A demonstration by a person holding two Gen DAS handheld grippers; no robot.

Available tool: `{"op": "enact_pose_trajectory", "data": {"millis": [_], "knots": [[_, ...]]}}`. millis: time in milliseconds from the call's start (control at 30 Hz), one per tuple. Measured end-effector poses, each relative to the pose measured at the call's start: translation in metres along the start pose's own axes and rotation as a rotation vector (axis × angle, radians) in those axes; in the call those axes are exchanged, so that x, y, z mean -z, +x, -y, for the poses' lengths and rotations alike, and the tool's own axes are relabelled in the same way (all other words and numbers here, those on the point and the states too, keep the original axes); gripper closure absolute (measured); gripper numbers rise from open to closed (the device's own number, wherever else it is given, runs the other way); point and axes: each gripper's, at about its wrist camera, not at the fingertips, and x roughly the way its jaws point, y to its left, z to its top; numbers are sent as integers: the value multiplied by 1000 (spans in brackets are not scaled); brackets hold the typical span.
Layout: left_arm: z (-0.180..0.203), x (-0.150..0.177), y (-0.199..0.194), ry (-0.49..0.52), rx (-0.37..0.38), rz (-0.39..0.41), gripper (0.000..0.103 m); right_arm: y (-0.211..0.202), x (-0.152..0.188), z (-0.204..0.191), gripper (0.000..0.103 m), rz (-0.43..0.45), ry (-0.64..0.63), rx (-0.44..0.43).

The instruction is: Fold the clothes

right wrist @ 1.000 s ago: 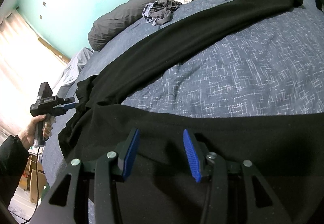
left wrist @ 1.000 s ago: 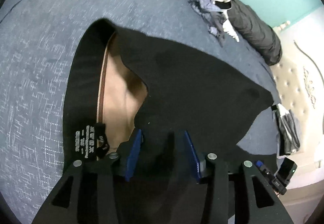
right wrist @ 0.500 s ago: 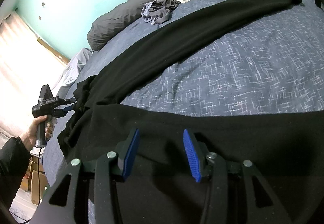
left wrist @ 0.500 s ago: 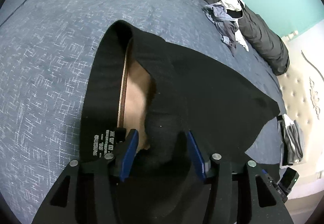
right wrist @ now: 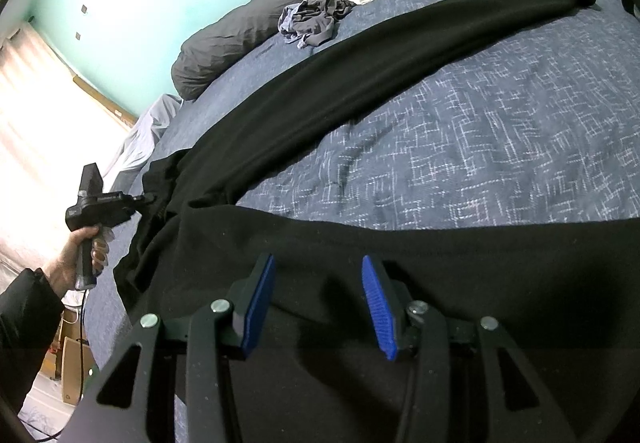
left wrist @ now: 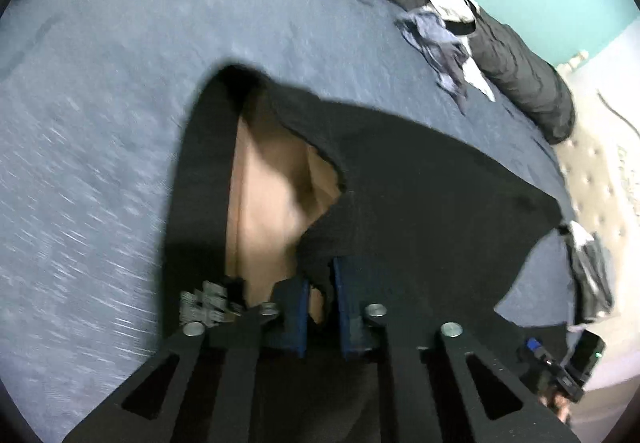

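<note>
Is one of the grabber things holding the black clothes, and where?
Yes. The left hand-held gripper has just closed on the black trousers at the waistband edge. The right hand-held gripper stands open, holding nothing.

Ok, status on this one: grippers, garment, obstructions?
Left gripper jaws just closed on black trousers waistband. Right gripper open over trouser leg. Crumpled clothes lie clear, by pillow.
</note>
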Motion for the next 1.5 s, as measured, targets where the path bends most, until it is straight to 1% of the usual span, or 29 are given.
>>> {"op": "enact_pose_trajectory", "data": {"millis": [67, 200, 300, 600, 700, 833, 933, 1033, 1100, 1167, 1233, 1300, 1333, 1367, 1500], "knots": [[-4, -9, -13, -10, -38, 42, 100, 0, 0, 0, 57, 1, -1, -1], [-18, -28, -29, -37, -103, 83, 100, 0, -1, 0, 57, 1, -1, 0], [-24, -39, -31, -44, -121, 89, 100, 0, -1, 1, 57, 1, 0, 2], [-24, -70, -15, -72, -151, 132, 100, 0, -1, 4, 57, 0, 2, 1], [-32, -71, -5, -93, -164, 127, 100, 0, 0, 5, 57, -1, 2, 2], [-46, -60, 14, -122, -168, 88, 100, 0, 1, 6, 57, -3, 1, 3], [-59, -50, 23, -160, -151, 60, 99, 1, 2, 6, 57, -5, 2, 6], [-67, -42, 28, -191, -132, 27, 91, 0, 2, 6, 57, -5, 0, 7], [-67, -43, 22, -193, -114, 38, 85, 1, 2, 5, 57, -6, -2, 7], [-66, -47, 13, -171, -102, 55, 84, 2, 2, 5, 57, -6, -4, 7], [-64, -53, 5, -157, -90, 79, 80, 2, 2, 4, 57, -7, -6, 7], [-62, -59, 0, -149, -72, 101, 64, 3, 1, 4, 57, -8, -7, 7], [-62, -63, 1, -153, -66, 105, 60, 4, 1, 3, 57, -8, -9, 7], [-62, -67, 2, -159, -61, 108, 59, 4, 1, 3, 57, -9, -9, 7], [-58, -81, 11, -179, -20, 120, 58, 6, 1, 4, 57, -13, -9, 10]]}}
